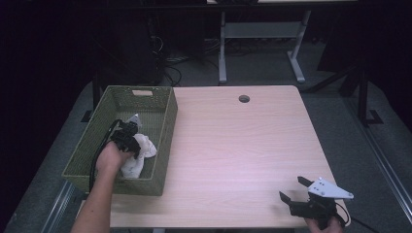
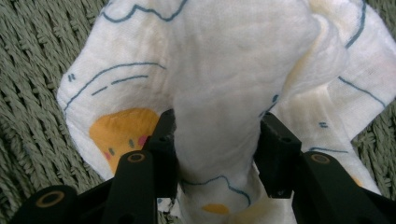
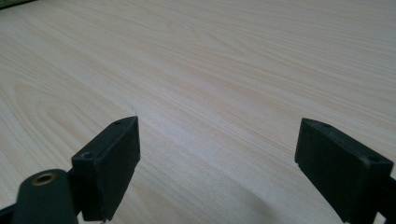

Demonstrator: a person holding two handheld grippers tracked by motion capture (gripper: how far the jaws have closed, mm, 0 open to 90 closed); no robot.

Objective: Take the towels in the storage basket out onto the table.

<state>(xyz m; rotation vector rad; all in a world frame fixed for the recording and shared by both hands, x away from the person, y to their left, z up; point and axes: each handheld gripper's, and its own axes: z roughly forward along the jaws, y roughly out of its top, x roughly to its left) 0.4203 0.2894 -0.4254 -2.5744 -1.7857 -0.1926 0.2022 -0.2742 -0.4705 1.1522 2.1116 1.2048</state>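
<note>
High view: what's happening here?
A person works with a handheld tool in each hand. The left tool is down inside the green woven basket at the table's left edge, its jaws pinching a bunched fold of a white printed cloth that lies in the basket. The right tool rests open over the bare wooden table near the right front corner, holding nothing.
</note>
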